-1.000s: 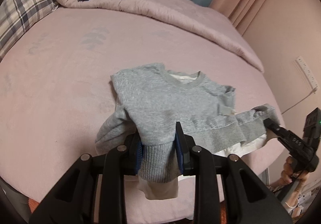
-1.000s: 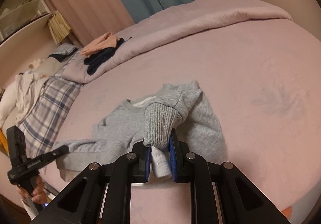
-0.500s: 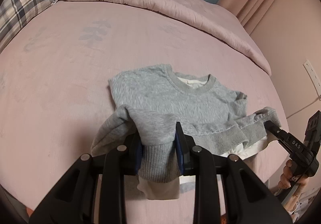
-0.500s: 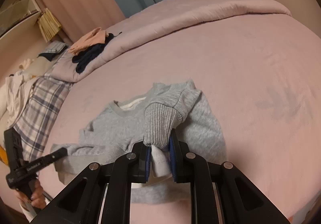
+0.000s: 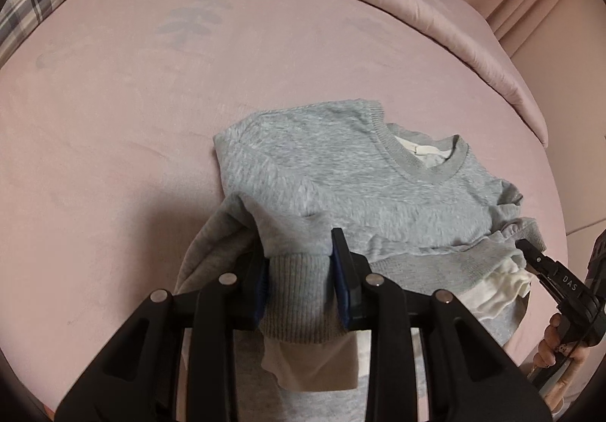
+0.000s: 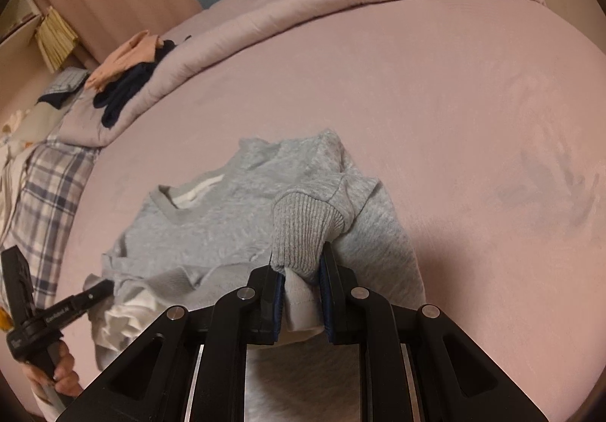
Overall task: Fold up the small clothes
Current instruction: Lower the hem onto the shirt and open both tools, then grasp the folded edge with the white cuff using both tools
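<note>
A small grey sweatshirt (image 5: 341,172) lies on the pink bed (image 5: 113,119), neckline away from me, with a white inner layer (image 5: 503,285) showing at the hem. My left gripper (image 5: 299,251) has the ribbed hem's left corner between its pads; its jaws are opening slightly while the cloth still sits pinched. The right gripper (image 6: 301,263) is shut on the hem's right corner, ribbing draped over its tips. Both hold the hem lifted over the sweatshirt's lower body. Each gripper shows in the other's view: the right gripper (image 5: 530,251), the left gripper (image 6: 102,285).
A rolled pink duvet (image 5: 416,5) runs along the far side of the bed. A pile of peach and dark clothes (image 6: 128,77) sits on it. A plaid pillow (image 6: 45,187) lies at the left. The person's hand (image 6: 60,372) holds the left tool.
Both grippers have come forward and down with the hem, carrying it over the sweatshirt's lower body toward the neckline. The bed surface looks closer.
</note>
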Available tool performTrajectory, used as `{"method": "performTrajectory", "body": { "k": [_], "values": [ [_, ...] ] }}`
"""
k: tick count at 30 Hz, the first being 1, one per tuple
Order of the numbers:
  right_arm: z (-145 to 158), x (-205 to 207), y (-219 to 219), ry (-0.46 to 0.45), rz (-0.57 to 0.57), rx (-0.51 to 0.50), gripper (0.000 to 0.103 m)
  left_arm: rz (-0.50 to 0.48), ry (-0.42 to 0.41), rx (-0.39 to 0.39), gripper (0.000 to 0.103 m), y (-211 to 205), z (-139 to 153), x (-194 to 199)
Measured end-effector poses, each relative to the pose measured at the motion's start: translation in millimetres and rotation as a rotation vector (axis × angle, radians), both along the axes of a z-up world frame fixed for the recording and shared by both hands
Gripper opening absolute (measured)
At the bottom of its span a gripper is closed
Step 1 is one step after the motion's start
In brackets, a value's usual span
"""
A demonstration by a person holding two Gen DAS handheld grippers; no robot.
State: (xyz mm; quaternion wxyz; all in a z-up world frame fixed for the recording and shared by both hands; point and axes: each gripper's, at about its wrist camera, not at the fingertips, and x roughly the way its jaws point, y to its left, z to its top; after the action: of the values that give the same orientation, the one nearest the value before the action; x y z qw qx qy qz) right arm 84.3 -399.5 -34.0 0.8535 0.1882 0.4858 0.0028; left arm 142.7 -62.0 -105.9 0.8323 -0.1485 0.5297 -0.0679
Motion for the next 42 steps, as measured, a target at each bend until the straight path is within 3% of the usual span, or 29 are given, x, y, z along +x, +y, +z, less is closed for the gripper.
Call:
{"method": "performTrajectory", "body": {
  "k": [8,11,13,16,20,23,26,27,28,29,30,37,42],
  "values": [
    [0.6,2.9,-4.1,0.01,-0.005,0.003,0.018,0.024,0.001,-0.05,0.038,8.5,9.6,-7.9],
    [7.8,-1.4,-7.6,-0.004,-0.009,0.009,0.026,0.035,-0.018,-0.062,0.046,13.3,20.7,-18.9],
    [14.5,-6.6,-10.7,-0.022,-0.024,0.005,0.032,0.034,-0.041,-0.071,0.057,15.5,28.6,-28.4],
    [25.6,-16.5,-14.4,-0.048,-0.031,0.0,0.042,0.025,-0.056,-0.09,0.063,17.6,36.1,-42.5],
    [28.7,-25.4,-11.3,-0.059,-0.009,0.017,0.045,0.012,-0.034,-0.131,0.065,17.0,32.0,-53.7],
    [24.9,-27.8,-7.6,-0.056,0.019,0.048,0.045,0.007,0.009,-0.15,0.063,11.7,19.1,-53.6],
    [18.1,-23.9,-0.5,-0.04,0.033,0.033,0.044,0.007,0.042,-0.172,0.041,6.9,3.5,-50.5],
    [16.0,-22.4,2.1,-0.037,0.035,0.023,0.039,0.009,0.051,-0.172,0.029,6.1,0.2,-49.2],
    [15.4,-22.0,3.8,-0.039,0.037,0.018,0.021,0.014,0.047,-0.171,0.025,6.2,-0.5,-48.5],
    [15.1,-21.3,5.7,-0.04,0.041,0.013,0.012,0.013,0.036,-0.171,0.022,6.2,0.9,-48.3],
    [15.6,-20.3,7.4,-0.042,0.043,0.006,0.008,0.0,0.022,-0.177,0.02,5.9,5.2,-47.9],
    [41.3,-11.1,3.7,-0.133,0.048,0.03,0.007,0.007,-0.071,-0.212,0.016,16.5,41.3,-30.2],
    [53.2,14.8,1.5,-0.168,0.029,0.029,0.007,0.038,-0.12,-0.191,0.015,16.5,54.0,-3.6]
  ]
}}
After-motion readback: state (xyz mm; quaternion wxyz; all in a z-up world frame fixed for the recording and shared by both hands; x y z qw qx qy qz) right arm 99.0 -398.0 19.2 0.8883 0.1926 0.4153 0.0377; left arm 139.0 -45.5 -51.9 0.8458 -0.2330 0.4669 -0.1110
